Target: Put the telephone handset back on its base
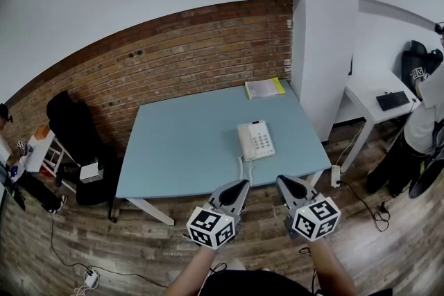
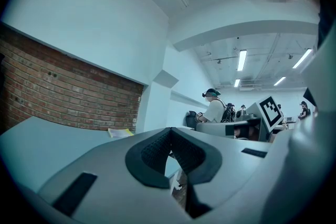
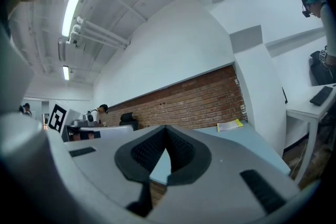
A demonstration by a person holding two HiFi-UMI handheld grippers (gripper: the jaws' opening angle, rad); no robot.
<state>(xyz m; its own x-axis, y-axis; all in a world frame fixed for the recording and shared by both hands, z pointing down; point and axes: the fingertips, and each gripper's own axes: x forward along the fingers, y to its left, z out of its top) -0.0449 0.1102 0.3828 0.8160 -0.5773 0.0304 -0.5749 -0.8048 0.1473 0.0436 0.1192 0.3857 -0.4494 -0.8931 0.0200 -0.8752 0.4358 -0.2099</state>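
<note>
A white telephone (image 1: 255, 140) lies on the pale blue table (image 1: 180, 149), near its front right. The handset (image 1: 245, 141) rests along the left side of the base, and its cord (image 1: 242, 167) hangs over the table's front edge. My left gripper (image 1: 243, 185) and right gripper (image 1: 283, 181) hover side by side just in front of that edge, below the phone and apart from it. In the left gripper view the left gripper (image 2: 170, 131) has its pads together on nothing. The right gripper (image 3: 166, 128) is likewise shut and empty. Neither gripper view shows the phone.
A yellow-edged booklet (image 1: 264, 88) lies at the table's far right corner. A brick wall (image 1: 173, 59) runs behind, with a white column (image 1: 326, 59) at the right. A white desk (image 1: 378, 97) with a keyboard and a person (image 1: 423, 128) stand further right. A black chair (image 1: 73, 128) stands at the left.
</note>
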